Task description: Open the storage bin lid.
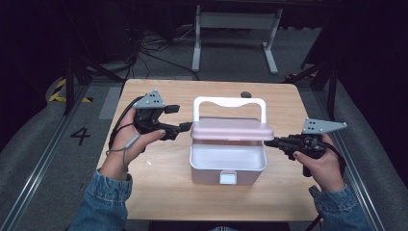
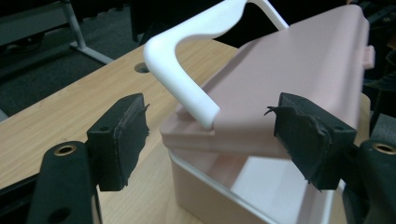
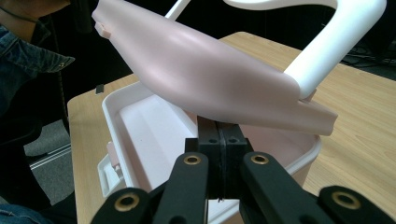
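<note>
A dark room with grey floor surrounds a light wooden table (image 1: 159, 192). At the table's centre stands a pink storage box (image 1: 228, 166), its interior bare, with open tabletop on all sides. Its pink lid (image 1: 232, 129), carrying a white handle (image 1: 229, 102), is raised. The left gripper (image 2: 210, 135) is released, jaws flanking the lid's corner. The right gripper (image 3: 218, 135) is clenched beneath the lid's edge.

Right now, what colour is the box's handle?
White. The handle arches over the pink lid, clearest in the left gripper view.
</note>
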Motion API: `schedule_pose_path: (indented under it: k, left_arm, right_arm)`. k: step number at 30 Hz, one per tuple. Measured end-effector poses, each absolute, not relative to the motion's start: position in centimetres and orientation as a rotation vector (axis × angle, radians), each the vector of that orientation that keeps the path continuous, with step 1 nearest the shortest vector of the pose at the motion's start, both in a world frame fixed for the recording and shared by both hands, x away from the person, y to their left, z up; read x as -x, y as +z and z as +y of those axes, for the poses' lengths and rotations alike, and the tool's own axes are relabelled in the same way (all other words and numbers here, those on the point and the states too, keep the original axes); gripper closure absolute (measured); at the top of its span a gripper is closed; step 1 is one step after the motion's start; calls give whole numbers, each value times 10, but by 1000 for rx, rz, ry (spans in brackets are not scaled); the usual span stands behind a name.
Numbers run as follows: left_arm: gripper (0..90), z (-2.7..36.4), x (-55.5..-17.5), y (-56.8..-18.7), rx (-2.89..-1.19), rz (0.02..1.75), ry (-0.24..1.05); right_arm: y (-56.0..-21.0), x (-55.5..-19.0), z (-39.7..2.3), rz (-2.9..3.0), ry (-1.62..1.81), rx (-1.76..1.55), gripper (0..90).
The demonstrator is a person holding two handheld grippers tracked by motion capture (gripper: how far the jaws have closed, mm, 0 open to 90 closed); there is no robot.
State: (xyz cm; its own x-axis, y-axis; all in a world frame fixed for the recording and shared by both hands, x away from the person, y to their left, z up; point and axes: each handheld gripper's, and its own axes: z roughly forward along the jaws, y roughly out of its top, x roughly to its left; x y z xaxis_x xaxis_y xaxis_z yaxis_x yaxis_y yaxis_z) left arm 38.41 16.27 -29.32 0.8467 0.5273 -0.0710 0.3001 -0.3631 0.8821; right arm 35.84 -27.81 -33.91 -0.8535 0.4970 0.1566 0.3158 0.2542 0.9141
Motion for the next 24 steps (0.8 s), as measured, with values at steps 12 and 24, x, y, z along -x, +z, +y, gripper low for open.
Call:
schedule_pose_path:
  k: [12,24]
  left_arm:
    - [242,166,-363,-313,-2017,567,285]
    - [162,133,-366,-332,-1998,477,269]
  right_arm:
    - [-338,-358,-276,2335,1674,-781,900]
    - [-337,-358,-277,2333,1707,-800,900]
